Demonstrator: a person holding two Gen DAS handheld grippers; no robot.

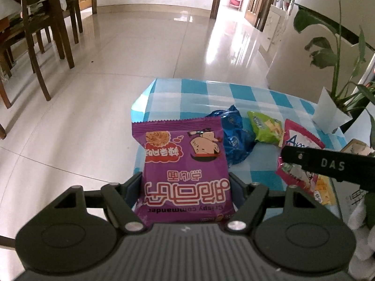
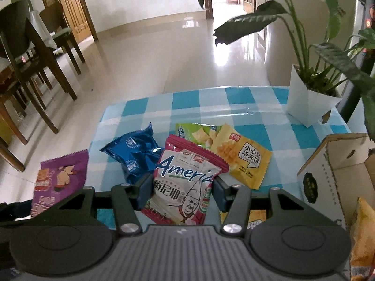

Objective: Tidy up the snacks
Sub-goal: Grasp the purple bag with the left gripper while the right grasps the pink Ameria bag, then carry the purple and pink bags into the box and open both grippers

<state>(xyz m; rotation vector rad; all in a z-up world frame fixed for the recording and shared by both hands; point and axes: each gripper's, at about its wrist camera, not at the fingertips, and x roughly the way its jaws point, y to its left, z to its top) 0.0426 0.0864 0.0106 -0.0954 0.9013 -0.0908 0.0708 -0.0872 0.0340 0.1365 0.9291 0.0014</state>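
Your left gripper [image 1: 185, 187] is clamped on the purple snack packet [image 1: 184, 171], its two pads pressed against the packet's side edges near the lower end, so the bag stands upright between the fingers with its print upside down to the camera and its crimped top edge pointing away from you, raised above the near left corner of the blue-and-white checked tablecloth [image 1: 211, 93]. Your right gripper [image 2: 180, 187] is closed on the red-and-white "America" packet [image 2: 185, 178], with the pads squeezing it from both sides at about mid-height; the packet tilts slightly with its top leaning left, and its upper end lies over the other snacks. Just left of that packet, and touching it, sits the crumpled blue foil packet [image 2: 134, 155]. Behind it lies the green packet [image 2: 194, 133], partly covered, and to the right the yellow packet [image 2: 243, 157] rests flat on the cloth with one corner tucked under the red-and-white bag. From the right wrist view the purple packet appears at the far left, off the table edge, held in the left gripper. An open cardboard box [image 2: 332, 173] stands at the right of the table, just beside your right gripper, and a white pot with a leafy plant [image 2: 309, 98] sits at the far right corner
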